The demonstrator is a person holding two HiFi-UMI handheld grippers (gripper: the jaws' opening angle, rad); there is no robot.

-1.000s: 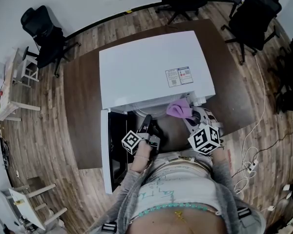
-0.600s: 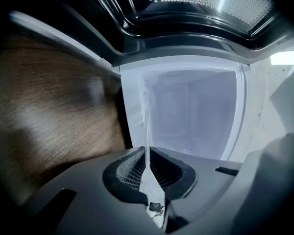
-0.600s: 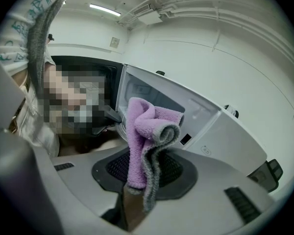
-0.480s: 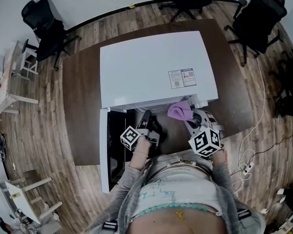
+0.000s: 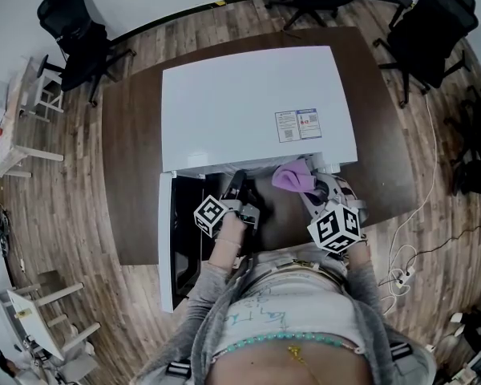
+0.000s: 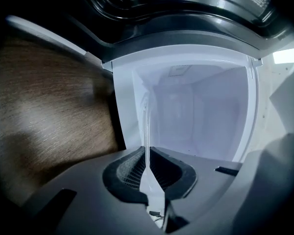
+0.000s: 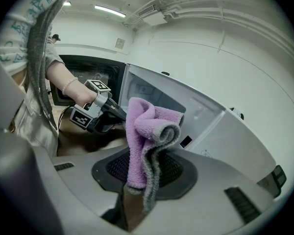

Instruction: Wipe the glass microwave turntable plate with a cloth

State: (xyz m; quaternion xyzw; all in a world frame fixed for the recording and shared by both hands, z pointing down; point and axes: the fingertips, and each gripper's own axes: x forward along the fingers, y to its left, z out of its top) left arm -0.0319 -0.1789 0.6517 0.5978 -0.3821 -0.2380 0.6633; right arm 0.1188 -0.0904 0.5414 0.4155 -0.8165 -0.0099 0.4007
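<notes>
The left gripper (image 6: 149, 173) is shut tight on the glass plate (image 6: 147, 126), which stands on its thin edge between the two dark ribbed pads (image 6: 130, 170). Since a moment ago this gripper has slid a little closer to the front of the microwave (image 5: 240, 103). The right gripper (image 7: 137, 190) has stayed where it was, just in front of the microwave's right corner. Its jaws squeeze a purple cloth (image 7: 147, 131). The cloth is soft and fuzzy, folded over on itself, with a gray edge.

The plate is clear and smooth. From the left gripper view only its rim shows, as a pale line running up in front of the microwave's open white inside. From the head view the plate cannot be picked out at all, because the glass is see-through and the microwave's top covers that spot.

The microwave is a big white box with a flat top. Its door (image 5: 167, 239) hangs open on the left side. A small sticker (image 5: 297, 124) sits on top, and its words are too tiny to read. The microwave rests on a dark brown table (image 5: 128, 175). Beyond the microwave, black chairs (image 5: 72, 38) stand on the wooden floor.
</notes>
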